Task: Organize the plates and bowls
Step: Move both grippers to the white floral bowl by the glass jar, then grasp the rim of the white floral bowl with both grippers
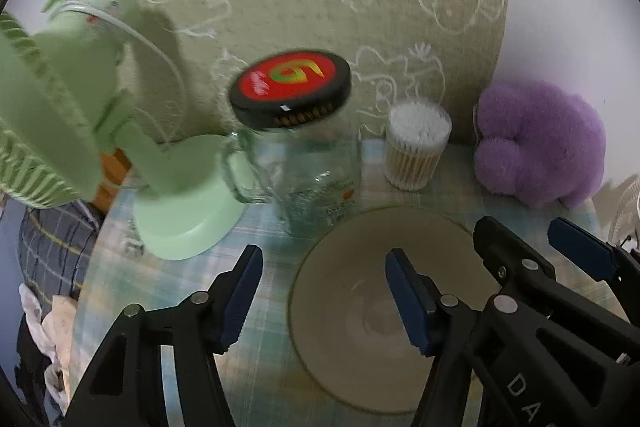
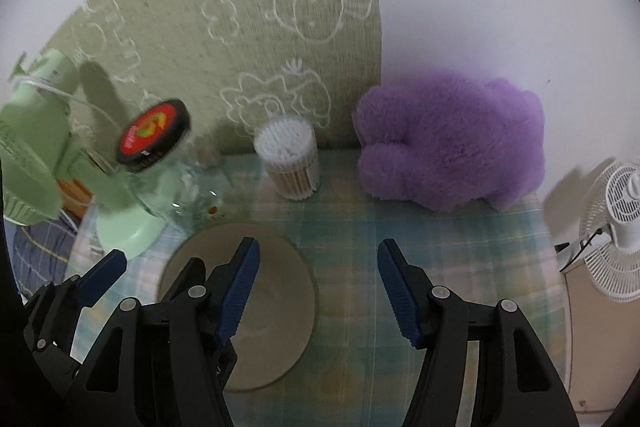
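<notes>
Left gripper: released, jaws spread wide, nothing between them. Its right finger hangs over the bowl; its left finger is over bare cloth beside the bowl's left rim. Whether either finger touches the bowl cannot be told.

Right gripper: released, jaws wide, holding nothing. Its left finger overlaps the bowl in the right wrist view; its right finger is over the checked cloth. The two grippers sit side by side, the right one entering the left wrist view at lower right.

Count of task items: one bowl, beige, round, upright and empty, resting on the surface near the front. It is the only dish in either view.

Other items, one each unless noted:
- Glass jar with handle and a black-and-red lid, just behind the bowl's far rim. It appears tilted, but the frame is blurred there.
- Green fan, left of the jar, its base close to the bowl's left side.
- Tub of cotton swabs, behind the bowl, right of the jar.
- Purple plush, at the back right, well apart from the bowl.
- White fan, off the surface's right edge.
- Green mat with white cartoon outlines, standing against the wall behind everything.
</notes>
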A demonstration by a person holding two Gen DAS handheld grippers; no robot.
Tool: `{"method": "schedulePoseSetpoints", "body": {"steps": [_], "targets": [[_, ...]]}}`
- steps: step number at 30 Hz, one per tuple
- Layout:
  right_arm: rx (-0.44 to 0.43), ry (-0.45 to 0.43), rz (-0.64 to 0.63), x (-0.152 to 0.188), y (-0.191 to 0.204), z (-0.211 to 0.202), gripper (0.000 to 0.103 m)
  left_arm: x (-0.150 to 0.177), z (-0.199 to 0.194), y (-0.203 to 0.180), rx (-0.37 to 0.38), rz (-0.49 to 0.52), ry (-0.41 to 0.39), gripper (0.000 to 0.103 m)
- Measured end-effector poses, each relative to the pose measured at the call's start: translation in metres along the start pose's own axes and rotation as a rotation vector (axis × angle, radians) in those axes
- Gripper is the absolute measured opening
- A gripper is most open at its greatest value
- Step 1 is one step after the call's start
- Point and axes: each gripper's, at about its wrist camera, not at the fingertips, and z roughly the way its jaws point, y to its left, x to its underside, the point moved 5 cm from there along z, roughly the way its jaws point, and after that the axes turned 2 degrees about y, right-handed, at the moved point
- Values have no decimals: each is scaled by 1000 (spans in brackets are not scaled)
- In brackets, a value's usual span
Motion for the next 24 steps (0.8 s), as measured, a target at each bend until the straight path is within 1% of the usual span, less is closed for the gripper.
{"method": "schedulePoseSetpoints", "body": {"steps": [2, 5, 7, 8, 11, 12, 15, 24], "targets": [[-1, 15, -1, 2, 0, 10, 60, 2, 10, -1, 0, 9, 15, 61], [-13, 31, -6, 6, 2, 21, 57, 7, 21, 2, 5, -3, 33, 55], [-18, 45, -11, 9, 6, 29, 54, 10, 28, 5, 9, -8, 48, 46], [-25, 57, -10, 11, 7, 34, 53, 11, 30, 5, 8, -7, 52, 44], [-40, 81, -1, 17, 8, 43, 43, 15, 36, 5, 19, -8, 67, 32], [-42, 83, -2, 18, 8, 45, 37, 16, 37, 5, 20, -10, 67, 30], [-61, 92, 2, 19, 10, 49, 26, 17, 39, 6, 26, -21, 63, 29], [-58, 89, 2, 20, 11, 49, 24, 16, 40, 6, 25, -20, 67, 28]]}}
